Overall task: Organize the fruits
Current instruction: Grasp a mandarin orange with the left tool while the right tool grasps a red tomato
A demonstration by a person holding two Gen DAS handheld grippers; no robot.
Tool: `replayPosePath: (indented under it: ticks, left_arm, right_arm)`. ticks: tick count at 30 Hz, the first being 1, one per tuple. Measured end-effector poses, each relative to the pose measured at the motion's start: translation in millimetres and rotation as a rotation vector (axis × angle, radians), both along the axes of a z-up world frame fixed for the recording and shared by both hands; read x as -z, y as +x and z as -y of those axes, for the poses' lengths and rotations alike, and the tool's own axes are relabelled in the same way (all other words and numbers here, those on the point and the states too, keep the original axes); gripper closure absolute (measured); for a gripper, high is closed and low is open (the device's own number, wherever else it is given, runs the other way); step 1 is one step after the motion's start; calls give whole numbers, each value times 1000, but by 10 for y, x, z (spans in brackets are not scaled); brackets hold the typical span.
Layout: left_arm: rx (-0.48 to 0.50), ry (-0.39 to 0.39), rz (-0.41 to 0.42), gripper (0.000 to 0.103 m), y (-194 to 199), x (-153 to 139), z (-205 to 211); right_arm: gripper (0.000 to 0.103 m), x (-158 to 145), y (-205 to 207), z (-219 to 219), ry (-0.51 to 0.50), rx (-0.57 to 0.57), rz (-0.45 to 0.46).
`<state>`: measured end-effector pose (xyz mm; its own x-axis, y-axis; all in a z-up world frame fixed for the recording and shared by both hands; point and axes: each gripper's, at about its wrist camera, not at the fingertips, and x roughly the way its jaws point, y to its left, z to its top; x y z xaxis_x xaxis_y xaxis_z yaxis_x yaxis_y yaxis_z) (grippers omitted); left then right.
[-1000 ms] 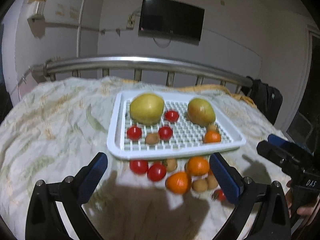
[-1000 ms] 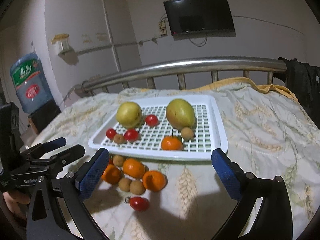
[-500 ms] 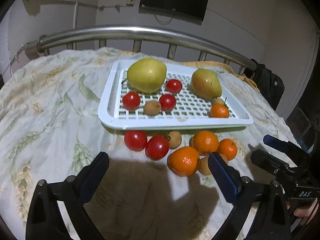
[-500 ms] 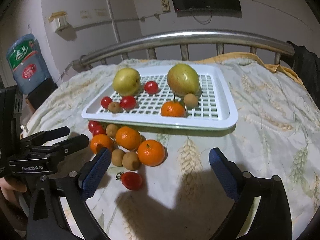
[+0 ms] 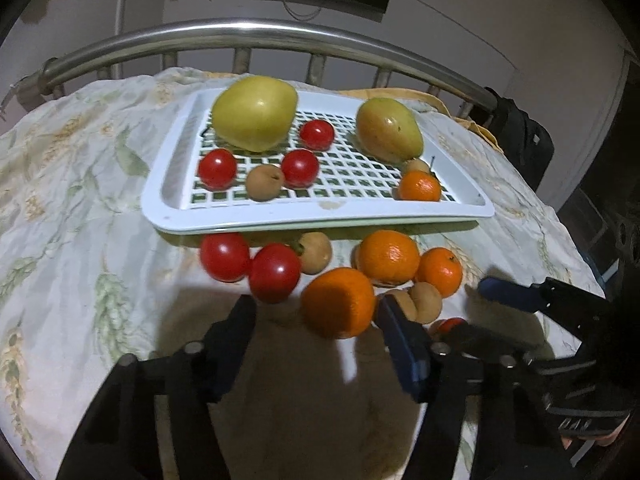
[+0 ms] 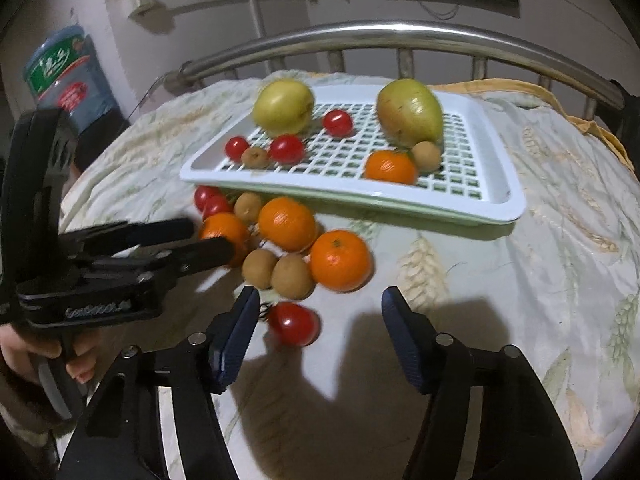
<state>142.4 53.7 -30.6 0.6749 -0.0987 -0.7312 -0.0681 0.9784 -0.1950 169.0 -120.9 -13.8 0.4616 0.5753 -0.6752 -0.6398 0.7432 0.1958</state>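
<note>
Fruits [image 5: 338, 306] lie loose on the bed [image 5: 80, 216] beside the white tray [image 5: 320, 212] (which is partly filled). Both claws have just been narrowing: the left claw [image 5: 316, 322] brackets an orange, the right claw [image 6: 316, 314] a tomato [image 6: 294, 322], neither pinched yet.

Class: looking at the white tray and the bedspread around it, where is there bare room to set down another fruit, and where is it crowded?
Free: the tray's grid between the orange and the tomato; the bedspread right of the loose oranges. Crowded: the cluster of fruit before the tray's front edge.
</note>
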Motion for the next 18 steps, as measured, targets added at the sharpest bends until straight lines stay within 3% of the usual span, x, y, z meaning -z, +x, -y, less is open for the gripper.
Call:
replayPosePath:
  ticks: [3,5,8,18]
  left_arm:
    - [8,0,2,49,22,6,24]
    - [16,6,4,62,37,10,38]
    - [27,13,5,62,58,32,58]
    - [37,-8,53,63,-71,-119,22]
  right_arm:
    - [57,42,-26,-61,-20,-31,-13]
    - [62,79,-46,-108,-35,-54,-22]
    - [77,101,-81,-151,-48,-72,-18]
    - [78,3,-79,-92,-3,-61,7]
